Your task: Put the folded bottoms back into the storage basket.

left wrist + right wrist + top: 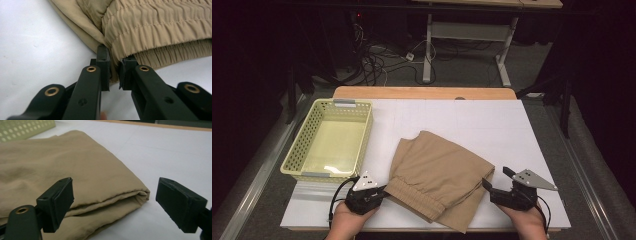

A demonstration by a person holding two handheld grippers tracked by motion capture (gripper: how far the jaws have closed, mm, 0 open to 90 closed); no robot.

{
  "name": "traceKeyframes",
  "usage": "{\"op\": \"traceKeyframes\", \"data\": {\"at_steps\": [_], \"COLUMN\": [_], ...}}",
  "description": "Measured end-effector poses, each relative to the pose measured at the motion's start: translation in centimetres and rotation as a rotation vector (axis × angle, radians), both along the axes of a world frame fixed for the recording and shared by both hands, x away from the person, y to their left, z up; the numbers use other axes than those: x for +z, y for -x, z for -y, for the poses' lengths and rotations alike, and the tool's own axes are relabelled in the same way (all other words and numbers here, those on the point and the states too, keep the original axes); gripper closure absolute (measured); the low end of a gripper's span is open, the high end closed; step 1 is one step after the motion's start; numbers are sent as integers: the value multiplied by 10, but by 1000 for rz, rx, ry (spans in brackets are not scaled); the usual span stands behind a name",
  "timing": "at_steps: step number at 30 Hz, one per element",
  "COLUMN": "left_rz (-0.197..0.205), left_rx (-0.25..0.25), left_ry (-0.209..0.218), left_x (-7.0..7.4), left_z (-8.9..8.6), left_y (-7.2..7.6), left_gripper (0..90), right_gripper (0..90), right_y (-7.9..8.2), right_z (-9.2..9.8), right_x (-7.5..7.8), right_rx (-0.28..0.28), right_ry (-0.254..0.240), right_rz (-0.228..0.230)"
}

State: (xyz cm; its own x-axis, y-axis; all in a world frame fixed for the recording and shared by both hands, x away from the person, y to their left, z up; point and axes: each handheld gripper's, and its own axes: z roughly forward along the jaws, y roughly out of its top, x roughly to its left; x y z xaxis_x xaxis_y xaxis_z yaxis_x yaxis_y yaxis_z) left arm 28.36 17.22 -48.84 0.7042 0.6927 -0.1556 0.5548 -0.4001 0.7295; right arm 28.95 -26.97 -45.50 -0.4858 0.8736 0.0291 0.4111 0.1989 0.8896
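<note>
Two grippers work one folded pair of tan shorts [437,175], which lies at the lower middle of the high view on the white sheet [492,120], just right of the yellow basket [332,140].

The step in hand looks like taking hold of both ends of the folded shorts, probably to lift or fold them. To do it well, the free side should bite all the layers at the folded corner, not just the top one, and bite deep enough that the cloth does not slip out. Both ends should then rise together and level, so the fold does not fall open.

The left gripper [382,192], at the lower left of the high view, is closed on the shorts' elastic waistband [160,27]. In the left gripper view the gathered edge is pinched between its two pads at the middle of the frame.

The right gripper [497,179], at the lower right of the high view, has its jaws wide apart and holds nothing. In the right gripper view the folded corner [142,193] sits between the two pads, nearer the left one, with white sheet showing before the right pad; neither pad presses the cloth.
</note>
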Motion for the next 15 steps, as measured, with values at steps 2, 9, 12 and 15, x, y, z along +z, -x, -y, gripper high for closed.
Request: {"op": "traceKeyframes", "data": {"at_steps": [2, 9, 12, 15], "left_rz": [2, -1, -3, 1], "left_rx": [-1, -3, -3, -1], "left_ry": [-2, 0, 4, 1], "left_x": [0, 0, 0, 0], "left_z": [0, 0, 0, 0], "left_y": [0, 0, 0, 0], "left_gripper": [796, 795, 795, 795], "right_gripper": [181, 262, 319, 356], "right_y": [-6, -50, -66, -76], "right_z": [-1, -8, -10, -11], "right_x": [-1, -1, -3, -7], "right_rx": [-11, -46, -53, -69], "right_ry": [12, 46, 26, 34], "right_rz": [-18, -82, -130, -167]}}
